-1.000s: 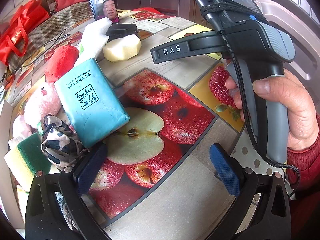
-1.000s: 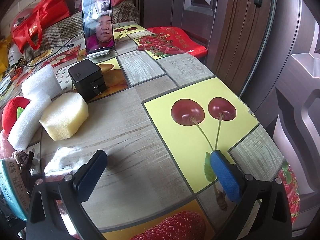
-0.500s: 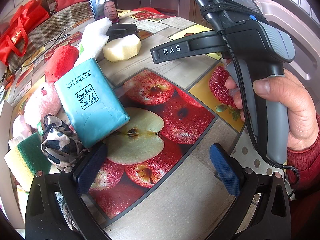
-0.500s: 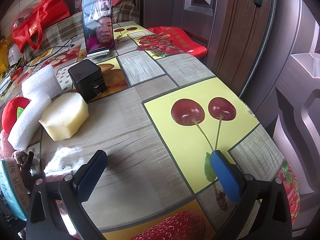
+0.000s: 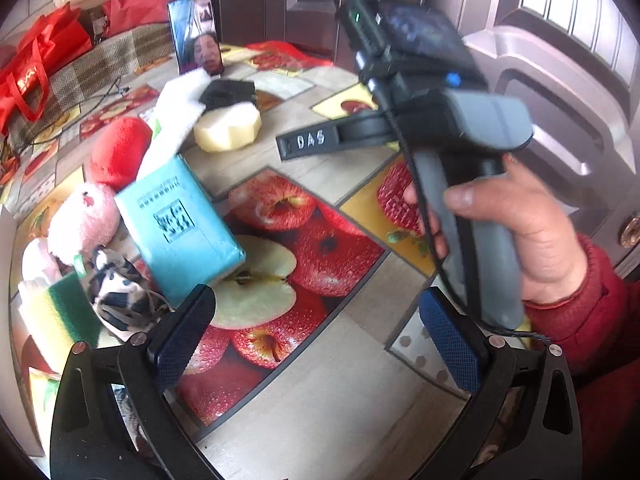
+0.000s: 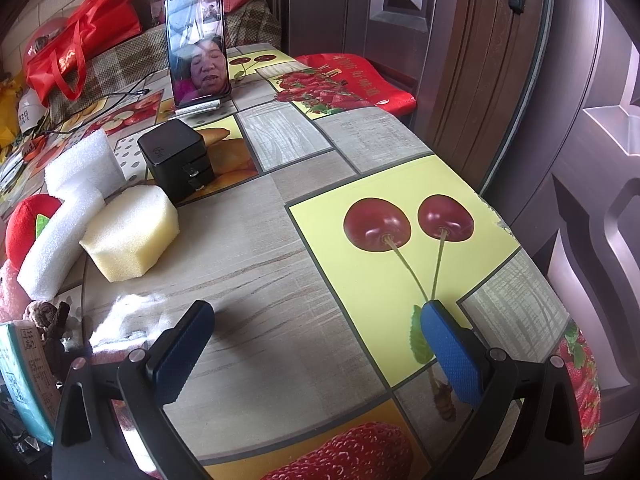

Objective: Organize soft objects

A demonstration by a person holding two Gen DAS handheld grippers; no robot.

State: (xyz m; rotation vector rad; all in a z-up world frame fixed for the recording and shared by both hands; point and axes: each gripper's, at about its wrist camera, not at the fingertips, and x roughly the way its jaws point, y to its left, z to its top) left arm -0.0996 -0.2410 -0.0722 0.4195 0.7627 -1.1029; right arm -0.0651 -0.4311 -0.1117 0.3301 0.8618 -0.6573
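On the fruit-printed tablecloth seen from the left wrist view, the left gripper is held with its blue-padded fingers spread wide, nothing being gripped between them. A cluster of soft objects is gathered at the left: a teal tissue pack lies tilted with its near corner just beside the left finger, a patterned cloth pouch and a green-and-yellow sponge are pressed together below it, a pink plush toy and a red plush toy are set behind, and a white foam piece leans against a pale yellow sponge block. The handle of the other tool is gripped by a hand in a red sleeve at the right, somewhat blurred. Across the table, in the right wrist view, the right gripper is likewise seen wide open and empty above bare cloth near a printed pair of cherries. The pale yellow sponge block rests well to the left, touching the white foam piece, with the red plush toy behind it and the teal tissue pack at the frame's edge. A black box stands just behind the sponge, and a phone is propped upright farther back.
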